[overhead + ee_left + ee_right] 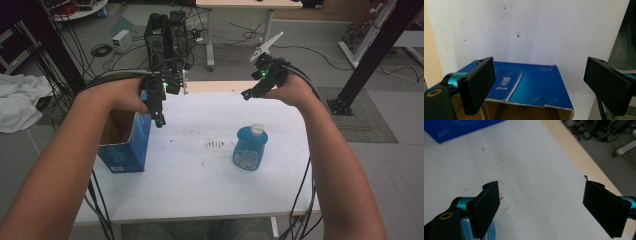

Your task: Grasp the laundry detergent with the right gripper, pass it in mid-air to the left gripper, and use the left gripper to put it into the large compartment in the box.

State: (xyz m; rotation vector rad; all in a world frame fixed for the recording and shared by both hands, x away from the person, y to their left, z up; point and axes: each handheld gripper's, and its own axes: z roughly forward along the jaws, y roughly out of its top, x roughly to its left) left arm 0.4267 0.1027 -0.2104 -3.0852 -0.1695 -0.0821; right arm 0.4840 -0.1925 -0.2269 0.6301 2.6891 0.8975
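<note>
Tongs on both sides stand wide and hold nothing. The left tongs (159,119) hang over the near rim of the blue box (131,145), which sits at the left edge of the bench (200,190) with its top torn open; in the left gripper view the box (529,85) lies right below the spread jaws, its printed blue side facing up toward the camera and the ragged cardboard edge showing brown inside. The right tongs (248,94) hover toward the far side of the bench, well apart from the blue bottle (250,148), which stands upright with a white cap right of the middle, beside a patch of small reddish stains (215,144).

Judging by its look, the bottle is a plastic one with liquid inside: moderately heavy for its size, smooth and likely slippery, with flat faces that may give a little under pressure. A grip across the narrower shoulders just under the cap, or squarely across the flat body, should hold best. The box is thin card, light and easily crushed; its torn rim will bend, so a wall near a corner is the firmer place to pinch.
</note>
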